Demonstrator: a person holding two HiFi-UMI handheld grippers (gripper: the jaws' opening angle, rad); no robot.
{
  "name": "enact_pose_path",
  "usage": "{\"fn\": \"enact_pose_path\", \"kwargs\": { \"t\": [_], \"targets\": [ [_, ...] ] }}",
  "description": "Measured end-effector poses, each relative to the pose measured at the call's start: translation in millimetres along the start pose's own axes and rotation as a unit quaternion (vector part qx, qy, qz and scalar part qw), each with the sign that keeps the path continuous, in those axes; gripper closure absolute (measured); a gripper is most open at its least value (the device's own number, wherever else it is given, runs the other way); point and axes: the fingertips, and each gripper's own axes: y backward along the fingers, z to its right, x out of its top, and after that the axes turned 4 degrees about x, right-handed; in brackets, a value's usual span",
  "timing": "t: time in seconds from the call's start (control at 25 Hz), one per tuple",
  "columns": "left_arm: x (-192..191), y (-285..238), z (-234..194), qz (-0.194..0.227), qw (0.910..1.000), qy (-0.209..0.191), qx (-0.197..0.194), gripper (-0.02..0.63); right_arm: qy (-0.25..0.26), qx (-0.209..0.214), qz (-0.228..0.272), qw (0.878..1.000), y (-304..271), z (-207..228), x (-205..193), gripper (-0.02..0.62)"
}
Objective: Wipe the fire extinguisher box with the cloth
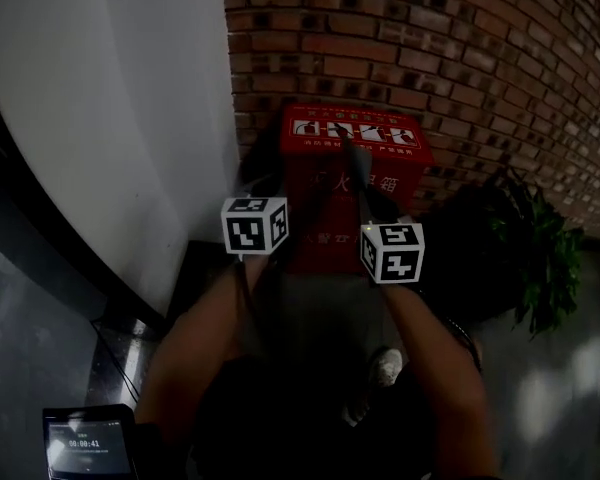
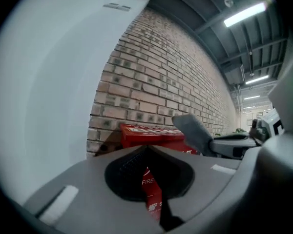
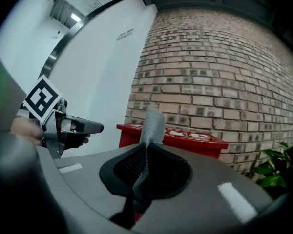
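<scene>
Head view dim, cloth point(image 1: 353, 160) faint, box point(image 1: 325, 193) front partly hidden

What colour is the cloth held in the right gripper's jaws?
The cloth is grey; the right gripper view shows it best.

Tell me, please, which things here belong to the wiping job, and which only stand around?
For the job:
- red fire extinguisher box
- grey cloth
- right gripper, shut on the cloth

Only standing around:
- green plant
- small screen device on the floor
</scene>
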Motion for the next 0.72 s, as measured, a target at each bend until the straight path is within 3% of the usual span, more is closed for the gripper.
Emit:
{"fn": "enact_pose_path", "kwargs": {
  "t": [0.16,0.36,0.48,0.56,0.72],
  "targets": [
    [-1,3,29,0.001,0.9997,0.01,-0.022,0.607,-0.035,-0.003,0.02,0.999,18,30,-8,0.558],
    [7,7,34,0.032,0.9984,0.045,-0.006,0.607,-0.076,0.003,0.065,0.995,24,49,8,0.56],
    [24,13,37,0.058,0.9982,0.011,-0.001,0.607,-0.058,0.015,0.076,0.995,26,52,16,0.56],
    [28,17,43,0.068,0.9976,-0.009,-0.004,0.607,-0.073,0.021,0.085,0.993,30,58,15,0.56],
    [27,3,54,0.056,0.9983,-0.004,-0.017,0.607,-0.07,0.017,0.073,0.995,24,75,20,0.56]
  ]
}}
